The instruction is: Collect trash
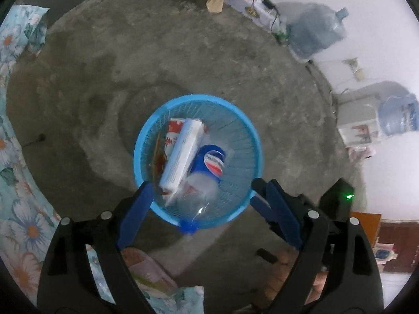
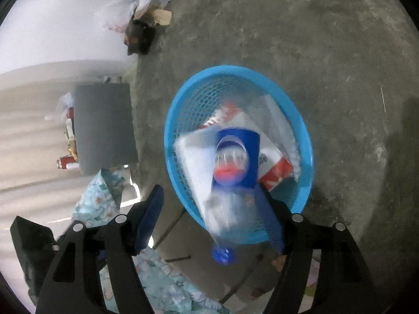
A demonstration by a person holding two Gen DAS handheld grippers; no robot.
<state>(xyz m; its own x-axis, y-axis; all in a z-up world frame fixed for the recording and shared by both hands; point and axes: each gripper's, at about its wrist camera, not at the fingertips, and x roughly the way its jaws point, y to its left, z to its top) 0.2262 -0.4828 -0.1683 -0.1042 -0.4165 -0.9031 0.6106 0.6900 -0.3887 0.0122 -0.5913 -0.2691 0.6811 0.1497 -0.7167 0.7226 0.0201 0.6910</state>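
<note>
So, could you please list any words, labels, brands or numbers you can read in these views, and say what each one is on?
None can be read for certain.
Bottle label, blue with a red and white roundel: lettering blurred in both views.
White box in the basket: small print along one side, too small to read.
Red and white carton: pattern only, no legible words.
Water jug label by the wall: too blurred.

**Bare concrete, white walls**

A rough grey concrete floor (image 1: 162,60) meets plain white walls (image 1: 379,39). Two large blue water jugs (image 1: 316,28) stand along the wall. Floral bedding (image 1: 23,225) edges the floor; a dark grey box (image 2: 104,125) sits nearby.
</note>
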